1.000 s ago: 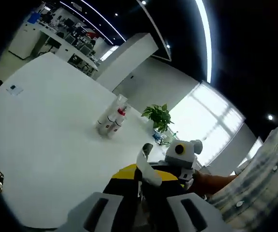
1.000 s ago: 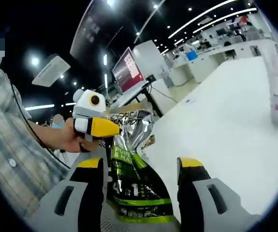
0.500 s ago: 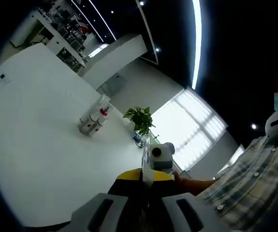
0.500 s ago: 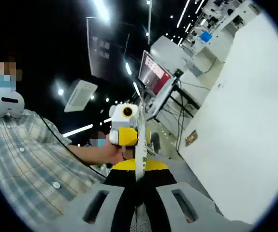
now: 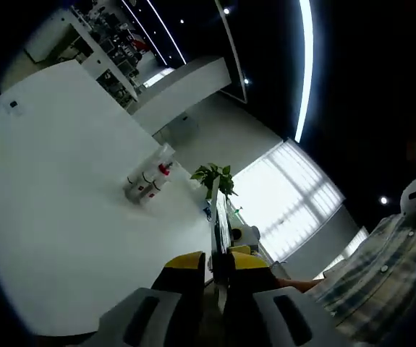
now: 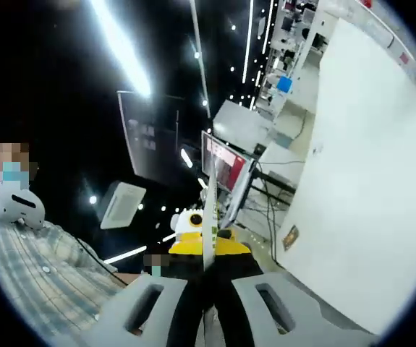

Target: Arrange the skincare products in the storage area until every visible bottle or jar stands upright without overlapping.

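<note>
My left gripper [image 5: 218, 271] — jaws clenched on the thin edge of a pouch [image 5: 221, 217]. My right gripper [image 6: 209, 271] — jaws clamped on the same flat pouch [image 6: 210, 210], seen edge-on. Bottles [image 5: 148, 182] — clustered upright, far off on the white table [image 5: 56, 195]. Arranging, by my reckoning, not yet begun.

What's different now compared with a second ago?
The right tongs, open around the pouch a second ago, have closed on its edge. The left tongs stay shut on the same pouch. The bottles on the white table have not moved.
</note>
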Demonstrator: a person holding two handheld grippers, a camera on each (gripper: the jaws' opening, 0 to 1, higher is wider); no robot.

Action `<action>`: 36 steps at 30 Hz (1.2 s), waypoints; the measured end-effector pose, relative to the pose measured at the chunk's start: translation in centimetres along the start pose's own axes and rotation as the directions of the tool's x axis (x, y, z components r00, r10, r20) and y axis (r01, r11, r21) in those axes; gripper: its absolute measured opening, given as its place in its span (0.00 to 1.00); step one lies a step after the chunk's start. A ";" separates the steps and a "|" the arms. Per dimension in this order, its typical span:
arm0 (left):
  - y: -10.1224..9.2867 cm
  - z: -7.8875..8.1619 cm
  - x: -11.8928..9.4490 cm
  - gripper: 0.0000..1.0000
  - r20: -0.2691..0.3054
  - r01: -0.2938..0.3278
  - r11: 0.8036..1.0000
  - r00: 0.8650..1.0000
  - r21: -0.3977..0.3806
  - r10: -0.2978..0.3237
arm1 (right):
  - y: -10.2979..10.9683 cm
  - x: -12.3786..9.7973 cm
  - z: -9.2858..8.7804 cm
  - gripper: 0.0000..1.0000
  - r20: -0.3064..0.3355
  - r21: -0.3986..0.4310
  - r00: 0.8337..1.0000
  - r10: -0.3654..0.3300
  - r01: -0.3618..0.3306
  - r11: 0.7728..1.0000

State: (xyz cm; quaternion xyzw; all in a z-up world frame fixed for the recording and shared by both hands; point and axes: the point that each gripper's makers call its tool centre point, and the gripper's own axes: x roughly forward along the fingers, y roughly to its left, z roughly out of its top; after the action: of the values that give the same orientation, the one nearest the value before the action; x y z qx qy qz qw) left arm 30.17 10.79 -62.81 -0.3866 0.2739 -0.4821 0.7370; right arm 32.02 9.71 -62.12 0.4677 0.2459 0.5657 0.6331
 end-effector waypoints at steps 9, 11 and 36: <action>0.2 0.4 -0.4 0.02 0.014 0.008 1.000 1.000 -0.006 -0.008 | -0.2 0.0 0.1 0.02 0.008 0.043 1.000 0.017 -0.017 0.999; 0.3 0.6 -0.5 0.01 0.025 0.013 1.000 1.000 -0.018 -0.012 | -0.3 -0.2 0.8 0.04 0.041 0.071 0.999 0.019 -0.022 0.997; -0.2 3.5 -0.9 0.01 0.208 0.080 0.977 0.977 -0.196 -0.038 | 1.3 1.2 -0.8 0.03 -0.087 -0.083 0.996 -0.015 0.007 0.997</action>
State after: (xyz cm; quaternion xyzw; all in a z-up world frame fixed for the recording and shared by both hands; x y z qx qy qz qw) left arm 32.43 12.69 -60.62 -0.5150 0.2331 -0.4315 0.7030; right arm 31.02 10.95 -61.13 0.4145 0.2524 0.5918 0.6436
